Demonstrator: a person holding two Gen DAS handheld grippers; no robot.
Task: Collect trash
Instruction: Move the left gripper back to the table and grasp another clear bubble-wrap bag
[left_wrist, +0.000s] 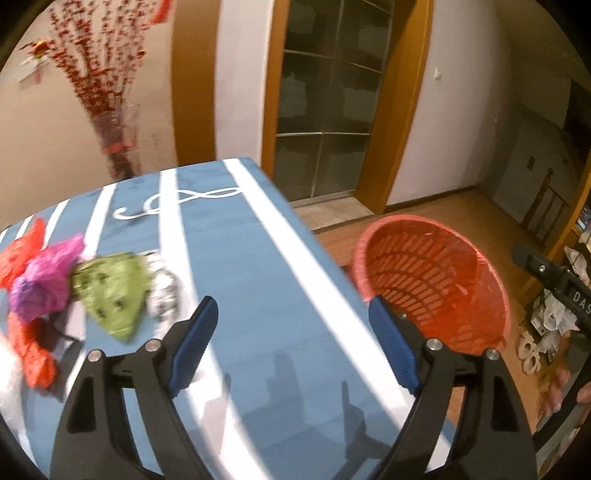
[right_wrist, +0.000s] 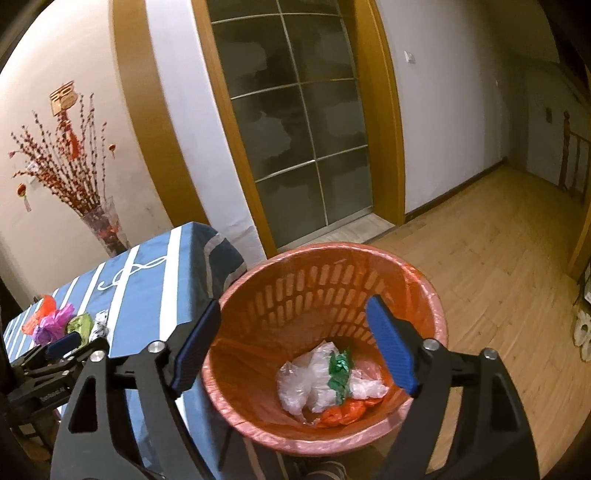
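Note:
A red slotted trash basket with a pink liner stands on the floor beside the table; it also shows in the left wrist view. Inside lie clear plastic, a green wrapper and a red scrap. On the blue striped tablecloth lie a green wrapper, a magenta bag, red bags and a white-black wrapper. My left gripper is open and empty above the table, right of the trash. My right gripper is open and empty over the basket.
A vase of red branches stands behind the table's far end. A glass door in a wooden frame faces me. Wooden floor spreads to the right. Clutter and slippers lie on the floor at the right.

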